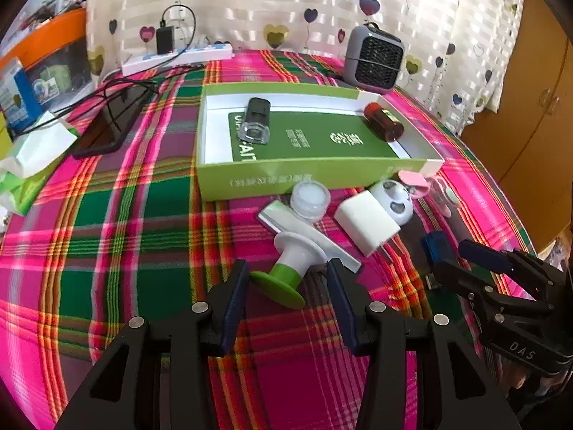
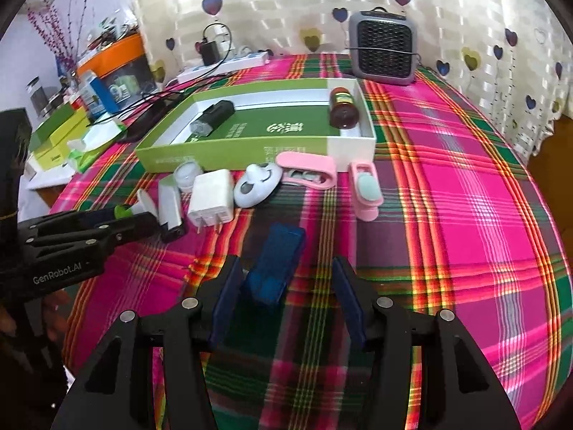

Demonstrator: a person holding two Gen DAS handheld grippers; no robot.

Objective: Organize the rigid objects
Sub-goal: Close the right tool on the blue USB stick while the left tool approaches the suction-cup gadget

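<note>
A green and white open box (image 1: 286, 175) (image 2: 229, 150) lies on the plaid tablecloth. It holds a black lighter-like item (image 1: 255, 119) (image 2: 212, 116) and a brown bottle (image 1: 383, 121) (image 2: 343, 107). In front of it lie a green and white suction tool (image 1: 290, 261), a small clear jar (image 1: 310, 199) (image 2: 187, 175), a white charger (image 1: 367, 224) (image 2: 211, 200), a white panda-faced case (image 1: 392, 200) (image 2: 256, 184), pink items (image 2: 308, 170) (image 2: 366, 190) and a blue translucent box (image 2: 275, 265) (image 1: 435, 247). My left gripper (image 1: 288, 272) is open around the suction tool's green base. My right gripper (image 2: 283, 272) is open around the blue box.
A grey mini fan (image 1: 374, 59) (image 2: 383, 48) stands at the back. A power strip (image 1: 179, 57), cables and a black phone (image 1: 111, 122) lie back left. Tissues (image 1: 35, 154) and boxes (image 2: 57, 136) crowd the left edge. The right table edge drops off near a wooden cabinet (image 1: 537, 125).
</note>
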